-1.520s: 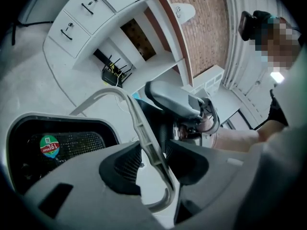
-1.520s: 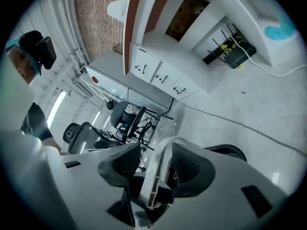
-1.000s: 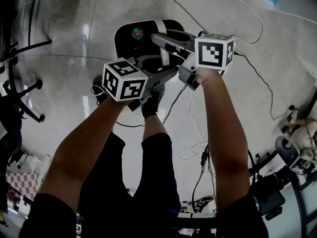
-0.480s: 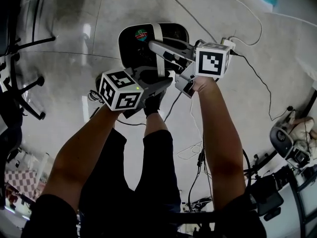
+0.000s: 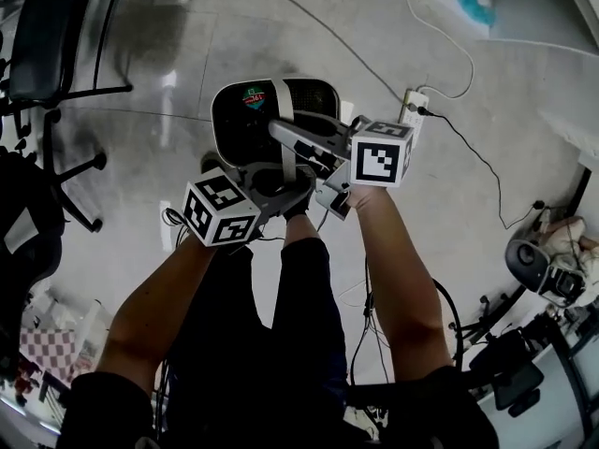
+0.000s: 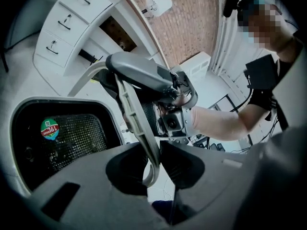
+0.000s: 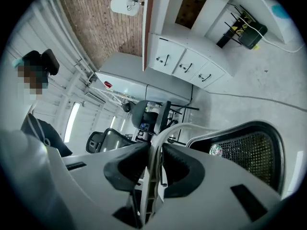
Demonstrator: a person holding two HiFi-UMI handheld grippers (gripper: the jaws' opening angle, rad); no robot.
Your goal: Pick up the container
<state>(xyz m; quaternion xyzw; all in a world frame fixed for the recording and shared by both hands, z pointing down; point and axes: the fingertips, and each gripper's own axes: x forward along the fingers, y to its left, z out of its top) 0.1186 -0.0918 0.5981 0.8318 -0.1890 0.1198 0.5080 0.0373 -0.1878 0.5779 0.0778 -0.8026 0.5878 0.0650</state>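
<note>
**Container gripped by its handle with both tongs**

Floor fills the head view, pale and glossy. A power strip lies just right of the grippers, and its cable trails off to the right edge. A black office chair stands in the upper left corner, well apart from the work. More dark gear crowds the lower right corner. Nothing stands between the grippers and the container. The person's own legs and a dark shoe lie directly below the grippers in the frame.

The container, a black mesh basket with a round sticker, sits in the upper centre of the head view. A pale handle crosses it. In the right gripper view white drawers fill the upper middle behind it.

Both bare forearms rise from the bottom of the frame and converge on the handle. The left gripper comes in from the lower left and the right gripper from the right, a little higher in the frame. Each has its marker cube nearest the camera.

In the left gripper view the left gripper has just been closing its jaws, which now pinch the thin handle. The container is at the left of that view. The right gripper has likewise just been closing, and its narrow jaws clamp the handle. The container is at the right of its view.
</note>
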